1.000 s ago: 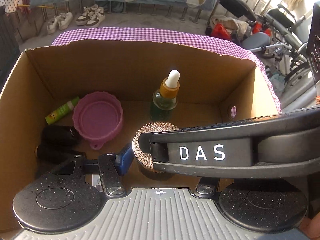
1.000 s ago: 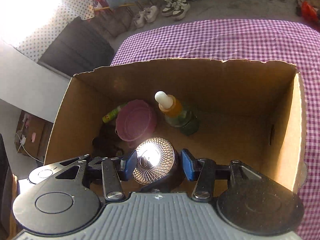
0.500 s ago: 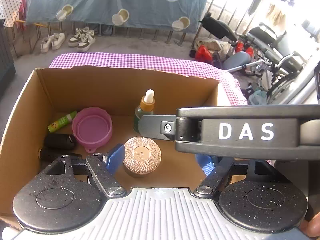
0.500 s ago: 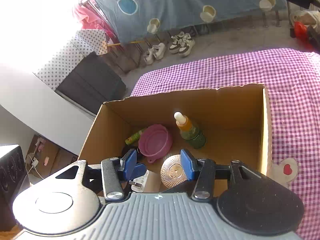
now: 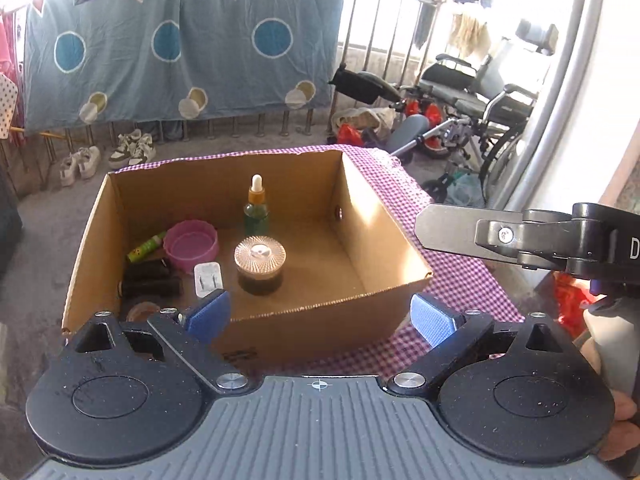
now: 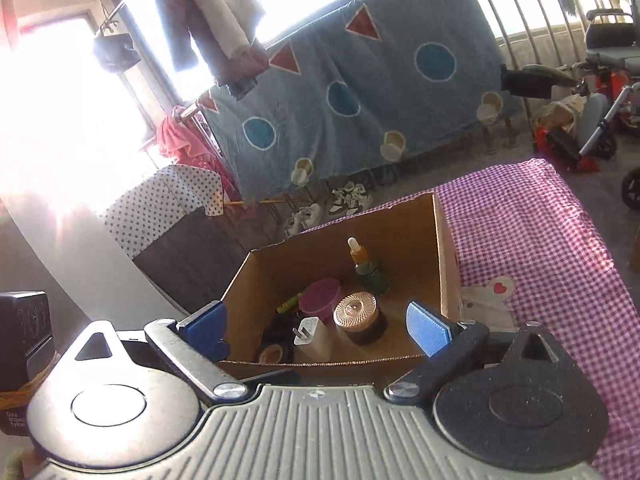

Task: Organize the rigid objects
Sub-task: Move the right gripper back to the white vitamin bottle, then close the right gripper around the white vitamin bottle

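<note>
A cardboard box stands on a purple checked cloth. Inside it a copper-lidded jar stands free near the middle. Around it are a dropper bottle, a pink bowl, a white charger plug, a green tube, black cylinders and a tape roll. My left gripper hovers before the box's near wall, its jaws opening with nothing between them. My right gripper is likewise back from the box, jaws opening and empty.
One finger of the right gripper reaches in from the right of the left wrist view. Wheelchairs crowd the back right. A blue blanket hangs on a railing, with shoes on the floor below. A black device sits at far left.
Both grippers have drawn back and up out of the box. The right gripper let go of the copper-lidded jar, which now stands on the box floor. Both sets of jaws have spread wide.
</note>
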A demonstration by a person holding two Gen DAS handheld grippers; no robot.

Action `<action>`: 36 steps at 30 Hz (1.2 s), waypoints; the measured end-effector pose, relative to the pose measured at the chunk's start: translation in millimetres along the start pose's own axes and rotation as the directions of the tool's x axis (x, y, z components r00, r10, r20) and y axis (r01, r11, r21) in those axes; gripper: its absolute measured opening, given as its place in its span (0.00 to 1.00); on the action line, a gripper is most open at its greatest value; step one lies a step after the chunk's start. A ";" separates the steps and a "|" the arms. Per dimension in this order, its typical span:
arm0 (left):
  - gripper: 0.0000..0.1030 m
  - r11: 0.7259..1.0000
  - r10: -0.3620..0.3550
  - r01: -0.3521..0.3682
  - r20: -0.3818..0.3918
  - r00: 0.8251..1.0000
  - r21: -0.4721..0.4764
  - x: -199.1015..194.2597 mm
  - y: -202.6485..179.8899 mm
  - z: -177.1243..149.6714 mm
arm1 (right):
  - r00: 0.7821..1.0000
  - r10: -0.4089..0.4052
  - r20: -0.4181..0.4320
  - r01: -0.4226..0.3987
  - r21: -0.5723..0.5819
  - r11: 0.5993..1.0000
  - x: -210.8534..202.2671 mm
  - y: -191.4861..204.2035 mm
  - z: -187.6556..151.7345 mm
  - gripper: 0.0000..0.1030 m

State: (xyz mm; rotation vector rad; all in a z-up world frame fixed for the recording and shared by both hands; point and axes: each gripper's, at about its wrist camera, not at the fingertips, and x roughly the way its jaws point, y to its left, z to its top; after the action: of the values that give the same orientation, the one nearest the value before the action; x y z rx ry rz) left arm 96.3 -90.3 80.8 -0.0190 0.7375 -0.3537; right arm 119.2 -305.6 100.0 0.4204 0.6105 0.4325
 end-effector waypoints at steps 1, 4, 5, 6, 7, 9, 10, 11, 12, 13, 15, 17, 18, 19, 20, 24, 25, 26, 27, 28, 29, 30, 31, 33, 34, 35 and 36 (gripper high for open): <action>0.97 1.000 -0.005 0.005 -0.002 1.000 -0.003 -4.1 0.3 -5.2 | 1.000 -0.023 0.008 0.023 -0.001 1.000 -7.1 -0.3 -6.0 1.00; 0.99 1.000 -0.016 0.015 -0.016 1.000 -0.016 -13.3 4.0 -20.4 | 0.995 -0.095 0.022 0.096 -0.030 0.995 -24.6 4.3 -20.2 1.00; 0.99 0.999 -0.022 0.022 -0.014 1.000 -0.023 -16.7 5.6 -26.0 | 0.993 -0.121 0.018 0.121 -0.042 0.992 -28.3 5.5 -23.2 1.00; 0.99 0.999 -0.030 0.029 -0.016 0.999 -0.029 -19.3 7.4 -30.3 | 0.989 -0.148 0.013 0.149 -0.054 0.987 -31.7 7.0 -26.7 1.00; 0.99 0.999 -0.037 0.036 -0.024 0.999 -0.039 -22.4 9.2 -34.8 | 0.986 -0.169 0.011 0.169 -0.064 0.984 -33.7 8.2 -29.0 1.00; 0.99 0.997 -0.047 0.045 -0.028 0.998 -0.060 -28.4 16.4 -39.2 | 0.975 -0.222 0.008 0.221 -0.102 0.970 -35.1 14.6 -34.7 1.00; 0.99 0.996 -0.049 0.047 -0.024 0.999 -0.072 -32.5 19.9 -40.4 | 0.968 -0.249 0.013 0.248 -0.128 0.960 -37.2 18.1 -39.6 1.00; 0.99 0.995 -0.050 0.049 -0.012 0.999 -0.083 -36.1 23.5 -41.4 | 0.961 -0.274 0.023 0.274 -0.156 0.949 -38.2 23.1 -42.5 1.00; 1.00 0.994 -0.049 0.049 0.004 0.999 -0.094 -42.2 27.7 -43.9 | 0.955 -0.294 0.037 0.296 -0.186 0.937 -38.6 28.2 -45.6 1.00; 1.00 0.994 -0.049 0.050 0.015 0.999 -0.101 -46.9 31.3 -45.7 | 0.946 -0.319 0.052 0.323 -0.223 0.920 -38.5 34.4 -49.1 1.00; 1.00 0.992 -0.050 0.054 0.033 0.998 -0.114 -54.3 37.7 -48.2 | 0.931 -0.355 0.085 0.364 -0.275 0.890 -38.2 44.0 -53.5 1.00; 1.00 0.991 -0.055 0.060 0.046 0.997 -0.123 -59.1 44.4 -52.1 | 0.926 -0.358 0.117 0.377 -0.309 0.873 -38.1 50.9 -56.6 1.00; 1.00 0.989 -0.057 0.063 0.047 0.997 -0.136 -59.8 47.9 -53.6 | 0.930 -0.347 0.122 0.368 -0.333 0.868 -36.8 54.8 -57.8 1.00; 1.00 0.986 -0.058 0.065 0.049 0.997 -0.151 -60.2 52.2 -55.6 | 0.935 -0.333 0.119 0.354 -0.353 0.866 -34.6 57.3 -57.1 1.00; 1.00 0.984 -0.056 0.065 0.055 0.997 -0.166 -60.7 55.8 -57.4 | 0.941 -0.320 0.112 0.338 -0.366 0.867 -31.6 59.8 -56.8 1.00; 1.00 0.985 0.025 -0.005 0.111 0.994 -0.172 -64.6 68.2 -68.5 | 0.968 -0.232 0.092 0.249 -0.371 0.895 -22.7 67.0 -53.7 1.00; 1.00 0.986 0.060 -0.041 0.114 0.992 -0.162 -63.7 69.7 -69.6 | 0.978 -0.193 0.085 0.210 -0.362 0.908 -21.2 68.2 -52.7 1.00; 1.00 0.986 0.100 -0.082 0.114 0.988 -0.148 -60.5 70.7 -70.4 | 0.984 -0.157 0.081 0.175 -0.346 0.922 -19.5 69.6 -51.7 1.00; 1.00 0.983 0.145 -0.131 0.108 0.983 -0.130 -55.8 71.3 -71.7 | 0.989 -0.125 0.075 0.143 -0.326 0.935 -17.2 71.8 -51.4 1.00; 1.00 0.977 0.193 -0.182 0.097 0.976 -0.115 -49.6 71.9 -72.7 | 0.993 -0.103 0.064 0.118 -0.308 0.944 -12.9 72.6 -50.1 1.00; 1.00 0.968 0.239 -0.230 0.087 0.967 -0.100 -43.1 72.5 -73.7 | 0.997 -0.067 0.038 0.076 -0.283 0.956 -5.2 74.8 -47.1 1.00; 1.00 0.955 0.290 -0.284 0.075 0.954 -0.081 -34.6 73.7 -75.1 | 0.999 -0.034 0.011 0.036 -0.261 0.965 3.5 76.6 -45.7 1.00; 1.00 0.944 0.327 -0.323 0.062 0.943 -0.067 -26.5 75.4 -76.3 | 1.000 -0.006 -0.013 0.003 -0.240 0.971 11.6 77.4 -44.7 1.00; 1.00 0.928 0.373 -0.371 0.050 0.927 -0.044 -12.4 78.9 -78.5 | 0.995 0.064 -0.077 -0.077 -0.172 0.982 35.0 80.2 -45.2 1.00; 0.99 0.924 0.383 -0.382 0.046 0.923 -0.036 -5.2 83.3 -79.8 | 0.990 0.095 -0.107 -0.110 -0.142 0.984 46.2 82.3 -45.8 1.00; 0.99 0.924 0.383 -0.382 0.036 0.923 -0.034 0.0 88.9 -82.1 | 0.983 0.121 -0.136 -0.137 -0.116 0.984 57.3 84.6 -46.1 1.00; 0.98 0.926 0.377 -0.376 0.027 0.926 -0.040 4.5 91.8 -82.4 | 0.977 0.142 -0.162 -0.159 -0.094 0.983 68.0 87.2 -47.1 1.00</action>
State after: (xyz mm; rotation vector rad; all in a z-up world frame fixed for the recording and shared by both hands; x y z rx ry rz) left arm 73.2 3.3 3.7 0.0840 0.6962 0.0282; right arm 117.1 -187.6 77.4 0.3341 0.7046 0.6442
